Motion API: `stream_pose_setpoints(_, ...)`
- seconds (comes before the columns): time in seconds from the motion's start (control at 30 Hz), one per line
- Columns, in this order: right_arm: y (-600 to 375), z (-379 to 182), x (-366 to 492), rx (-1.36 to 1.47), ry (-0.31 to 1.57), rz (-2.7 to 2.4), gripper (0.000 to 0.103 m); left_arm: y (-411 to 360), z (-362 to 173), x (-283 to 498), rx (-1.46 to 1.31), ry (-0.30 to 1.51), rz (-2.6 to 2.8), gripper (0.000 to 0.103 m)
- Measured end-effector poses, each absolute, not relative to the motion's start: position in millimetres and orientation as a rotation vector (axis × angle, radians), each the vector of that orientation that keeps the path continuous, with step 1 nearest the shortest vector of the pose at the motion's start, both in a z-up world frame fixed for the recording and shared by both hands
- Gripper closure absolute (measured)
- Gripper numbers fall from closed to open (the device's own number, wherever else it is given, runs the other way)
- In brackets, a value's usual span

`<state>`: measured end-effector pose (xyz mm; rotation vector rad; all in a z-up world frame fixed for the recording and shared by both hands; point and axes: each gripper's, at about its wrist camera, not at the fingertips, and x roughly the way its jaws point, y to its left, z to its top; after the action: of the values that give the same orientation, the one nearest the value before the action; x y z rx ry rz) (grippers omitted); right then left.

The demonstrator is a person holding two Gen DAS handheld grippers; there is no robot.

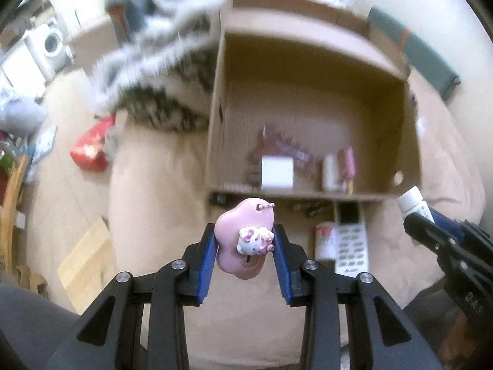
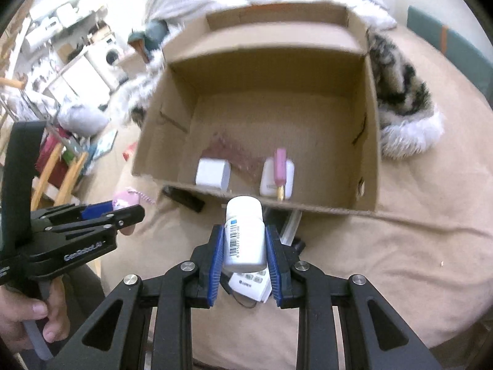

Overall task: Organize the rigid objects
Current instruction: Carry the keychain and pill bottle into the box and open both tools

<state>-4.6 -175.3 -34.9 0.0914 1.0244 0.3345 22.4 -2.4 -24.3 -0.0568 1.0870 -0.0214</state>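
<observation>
Cardboard box [image 2: 368,154] stands open on the tan bed cover [image 2: 416,246], its near rim just beyond both tongs and its 4 walls upright. Most of its floor is bare; a white cube [image 2: 212,172], a white tub [image 2: 271,178] with a pink stick [image 2: 281,166] lying over it, and a reddish wrapper [image 2: 234,151] crowd the near wall. A furry blanket [image 2: 400,104] presses on the box's far side wall in the right wrist view. The cover on that side is otherwise clear.

The right gripper [image 2: 245,246] is clamped on a white pill bottle [image 2: 245,234]. The bottle's long axis runs forward along the fingers, cap end toward the box rim, barcode label facing up. Its body sits between the 2 blue pads [image 2: 217,252], the cap jutting past the tips.

The left gripper [image 1: 245,240] is clamped on a pink cloud-shaped charm [image 1: 243,234], pinched at its sides. The charm's long axis also points toward the box, its bead chain at the far end and a small white cat figure facing the camera. Both loads are off the cover.

Below, a remote control [image 1: 351,240] and a small red-and-white can [image 1: 325,239] lie on the cover just in front of the box.
</observation>
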Motion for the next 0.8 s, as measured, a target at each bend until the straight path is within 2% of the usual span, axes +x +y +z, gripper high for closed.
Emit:
stream_pose_setpoints(0.27, -184.1, 22.1, -9.3, 0.105, 0.744, 0.260, 0.075, -3.1, 39.7, 31.5, -0.073, 0.879, -0.013, 0.071)
stream_pose_setpoints(0.5, -190.6, 42.6, 17.8, 0.149, 0.716, 0.267, 0.075, -18.7, 79.9, 70.9, -0.043, 0.798, -0.076, 0.071)
stream_pose_setpoints(0.67, -190.6, 40.9, 48.6, 0.153, 0.742, 0.265, 0.075, -28.7, 76.3, 102.8, -0.040, 0.806, -0.098, 0.071)
stream_pose_setpoints(0.8, -185.8, 29.9, 76.2, 0.133, 0.779, 0.254, 0.075, -37.5, 43.5, 132.0, -0.018, 0.864, -0.092, 0.071)
